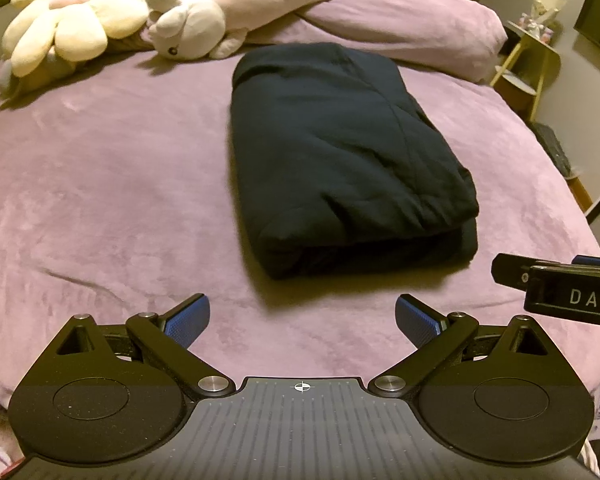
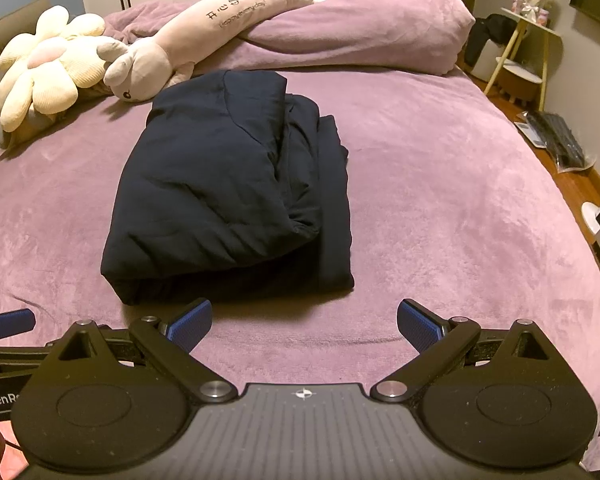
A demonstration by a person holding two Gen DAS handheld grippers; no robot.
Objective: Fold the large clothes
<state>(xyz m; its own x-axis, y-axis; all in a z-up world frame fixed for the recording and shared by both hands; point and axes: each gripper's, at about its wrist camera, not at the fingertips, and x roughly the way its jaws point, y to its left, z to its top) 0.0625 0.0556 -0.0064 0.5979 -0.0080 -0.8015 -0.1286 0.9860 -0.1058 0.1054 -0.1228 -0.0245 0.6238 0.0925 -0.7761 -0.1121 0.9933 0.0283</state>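
Note:
A dark navy garment lies folded into a thick rectangular bundle on the purple bed; the right wrist view shows the garment with layered edges along its right side. My left gripper hovers open just short of the bundle's near edge, nothing between its blue pads. My right gripper is open too, near the bundle's front right corner and apart from it. The right gripper's black body pokes in at the left wrist view's right edge.
A cream flower cushion and a long plush toy lie at the head of the bed beside a bunched purple duvet. A small yellow-legged side table and a keyboard on the floor stand to the right of the bed.

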